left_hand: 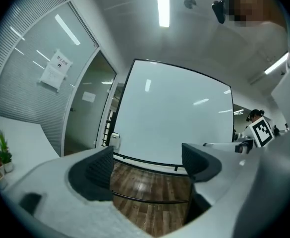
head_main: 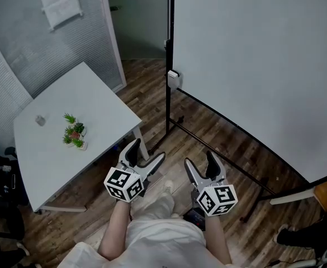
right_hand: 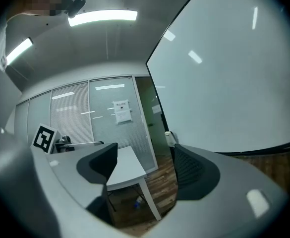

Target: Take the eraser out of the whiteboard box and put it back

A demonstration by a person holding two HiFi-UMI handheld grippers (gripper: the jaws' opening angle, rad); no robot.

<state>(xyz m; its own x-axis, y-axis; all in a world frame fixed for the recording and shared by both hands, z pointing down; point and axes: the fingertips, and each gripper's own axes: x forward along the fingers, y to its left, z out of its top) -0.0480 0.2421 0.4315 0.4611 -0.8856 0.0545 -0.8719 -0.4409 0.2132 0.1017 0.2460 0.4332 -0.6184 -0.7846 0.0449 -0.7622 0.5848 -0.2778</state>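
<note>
A small white box (head_main: 173, 80) hangs on the black left post of the big whiteboard (head_main: 252, 66). No eraser shows in any view. My left gripper (head_main: 147, 151) and right gripper (head_main: 200, 161) are held side by side low in front of my body, well short of the box. Both stand open with nothing between the jaws. In the left gripper view the box (left_hand: 115, 141) sits left of the open gripper (left_hand: 147, 163), at the whiteboard's (left_hand: 174, 113) lower corner. The right gripper view shows the box (right_hand: 170, 138) just above its open gripper (right_hand: 145, 165).
A white table (head_main: 51, 149) with small potted plants (head_main: 74, 133) stands at the left, close to my left gripper. The whiteboard's black floor bar (head_main: 224, 161) runs across the wooden floor ahead. Another person (head_main: 311, 233) sits at the lower right. Glass walls with blinds lie behind.
</note>
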